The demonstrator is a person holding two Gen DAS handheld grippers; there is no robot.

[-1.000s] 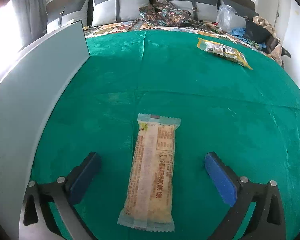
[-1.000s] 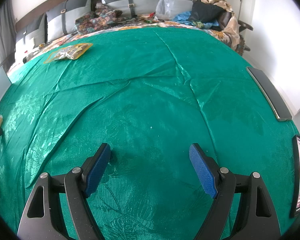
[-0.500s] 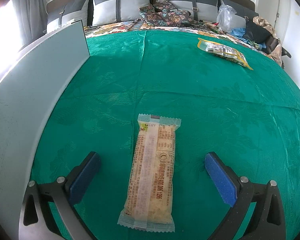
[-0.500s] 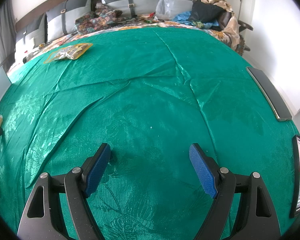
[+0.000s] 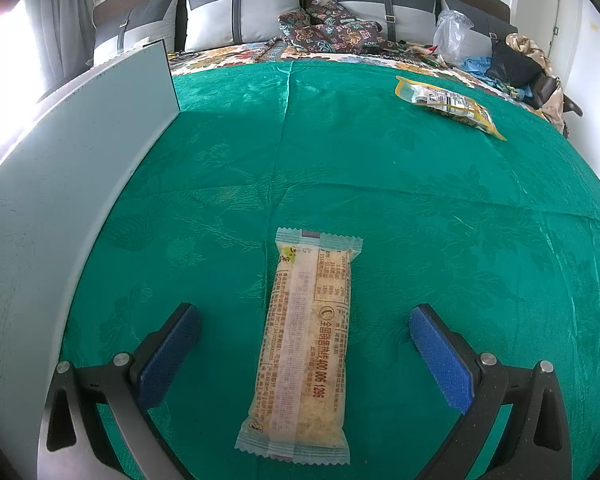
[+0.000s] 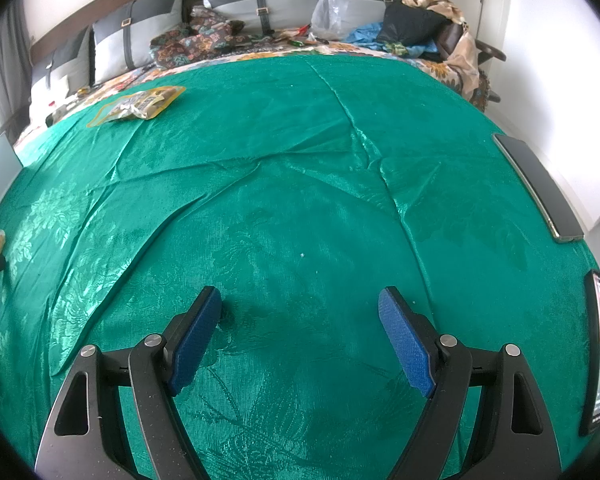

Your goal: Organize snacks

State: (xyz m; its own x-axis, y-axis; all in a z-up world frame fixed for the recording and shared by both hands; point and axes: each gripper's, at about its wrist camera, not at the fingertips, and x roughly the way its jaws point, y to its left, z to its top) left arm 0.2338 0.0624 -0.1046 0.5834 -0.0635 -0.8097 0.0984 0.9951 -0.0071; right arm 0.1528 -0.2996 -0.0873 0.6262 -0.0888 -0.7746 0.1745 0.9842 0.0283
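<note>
Green patterned cloth (image 5: pixel 380 168) fills both views, and in the left wrist view a long snack bar (image 5: pixel 306 344) lies lengthwise at lower centre, between the wide-spread blue pads of the left gripper (image 5: pixel 304 344), touching neither. A yellow snack pouch (image 5: pixel 448 106) lies at upper right, well apart, and a grey panel (image 5: pixel 60 184) stands along the left edge. Lower centre of the right wrist view, the right gripper (image 6: pixel 300 336) also gapes wide over bare cloth, holding nothing.
</note>
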